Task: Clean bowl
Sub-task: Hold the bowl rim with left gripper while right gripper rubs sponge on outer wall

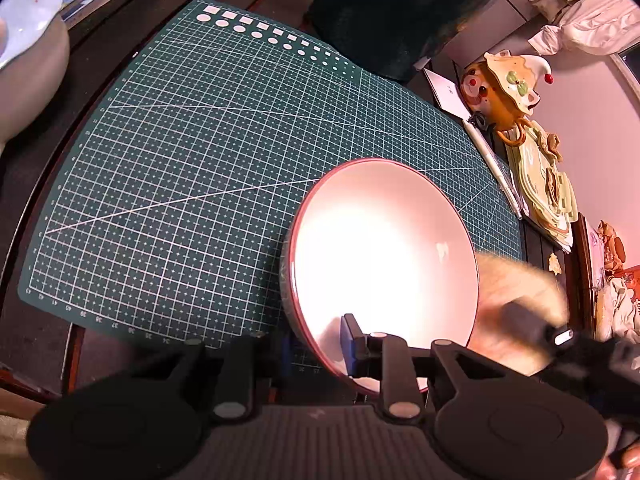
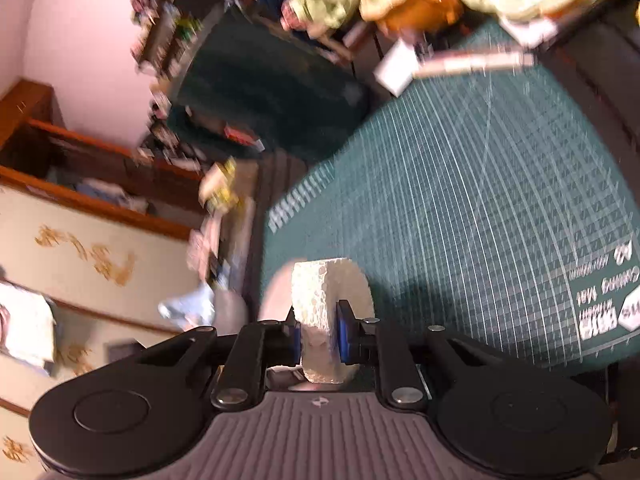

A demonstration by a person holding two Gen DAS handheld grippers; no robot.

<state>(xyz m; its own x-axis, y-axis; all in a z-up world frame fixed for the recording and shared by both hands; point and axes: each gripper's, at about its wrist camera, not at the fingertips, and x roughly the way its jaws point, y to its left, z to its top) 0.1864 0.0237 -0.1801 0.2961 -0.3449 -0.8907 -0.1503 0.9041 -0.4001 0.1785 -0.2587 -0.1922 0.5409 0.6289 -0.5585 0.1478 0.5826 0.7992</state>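
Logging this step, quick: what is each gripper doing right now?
Left gripper: closed on the rim of the bowl.
Right gripper: closed on a sponge.

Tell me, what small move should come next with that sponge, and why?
Probably bring the sponge, clamped in the right gripper, back inside the bowl and wipe. The left gripper pinches the bowl's rim, tilting it on the cutting mat, and a small speck shows inside.
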